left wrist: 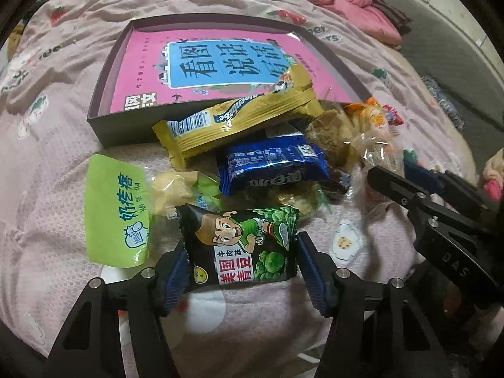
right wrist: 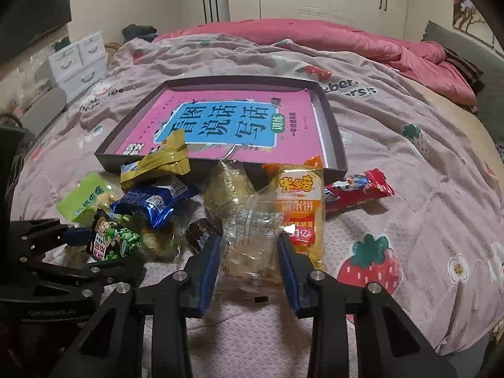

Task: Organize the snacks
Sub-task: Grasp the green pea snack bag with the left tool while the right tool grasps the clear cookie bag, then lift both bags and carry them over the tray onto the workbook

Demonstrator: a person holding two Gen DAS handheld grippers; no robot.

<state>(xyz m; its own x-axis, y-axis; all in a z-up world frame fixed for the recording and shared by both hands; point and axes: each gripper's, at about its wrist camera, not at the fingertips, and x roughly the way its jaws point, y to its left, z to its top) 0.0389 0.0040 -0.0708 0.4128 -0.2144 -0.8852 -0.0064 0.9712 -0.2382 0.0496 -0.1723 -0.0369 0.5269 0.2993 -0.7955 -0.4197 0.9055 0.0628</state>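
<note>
Nearest my left wrist camera, the left claw (left wrist: 241,261) pinches the black green-pea packet (left wrist: 242,249) by both side edges; only the right wrist view shows my right claw (right wrist: 249,252) pressed onto a clear wrapped snack (right wrist: 249,236), with the orange rice-cracker pack (right wrist: 302,208) and red packet (right wrist: 359,189) beside it; the snack heap lies on the bed (right wrist: 409,157), crowding the near wall of the dark box (left wrist: 126,126) holding a pink book (left wrist: 201,60).

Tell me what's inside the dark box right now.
The dark box holds a pink book lying flat, filling most of it. The gold snack packet overhangs the near wall onto the book. Whatever lies beneath the book is hidden.
</note>
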